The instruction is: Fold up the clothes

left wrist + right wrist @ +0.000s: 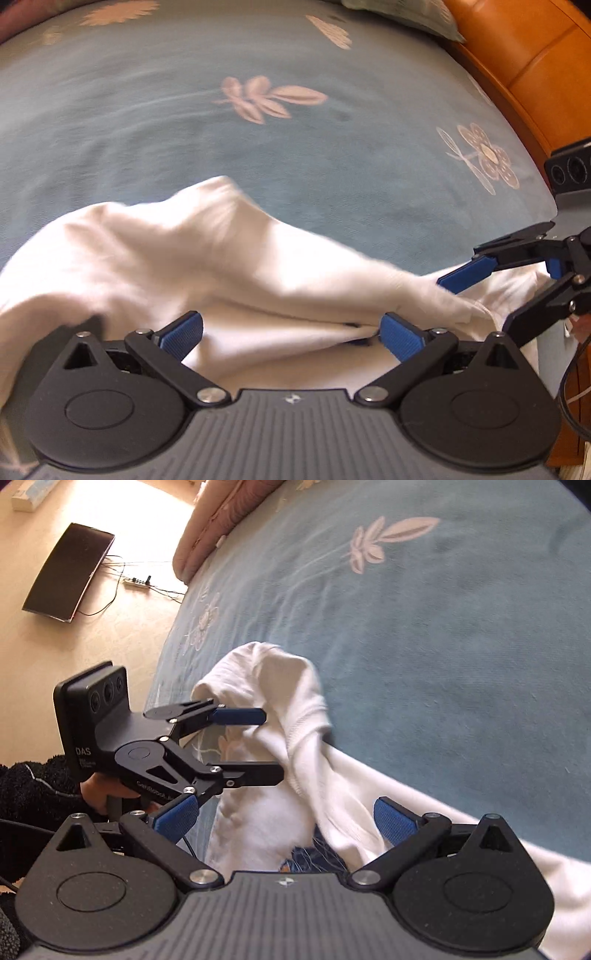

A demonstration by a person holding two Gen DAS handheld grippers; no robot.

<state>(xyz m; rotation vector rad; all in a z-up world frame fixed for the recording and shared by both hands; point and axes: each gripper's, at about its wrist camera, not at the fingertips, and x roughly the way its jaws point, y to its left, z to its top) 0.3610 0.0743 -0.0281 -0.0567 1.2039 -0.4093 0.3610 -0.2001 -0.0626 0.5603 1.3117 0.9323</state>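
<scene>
Garment: we see a white shirt (207,251) bunched near the blue bedspread's (295,155) edge.
Left gripper (291,332): spread wide over its cloth.
Right gripper (284,819): fingers likewise spread apart, cloth between them.

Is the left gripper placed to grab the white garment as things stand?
Probably yes. The left gripper is open with the white garment bunched right between its fingers on the blue bedcover; nothing blocks it. The right gripper sits beside it, also open.

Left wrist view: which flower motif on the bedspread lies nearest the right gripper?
The round-petalled flower at the right edge, just above the right gripper; the leafy sprig sits mid-bed, farther off.
</scene>
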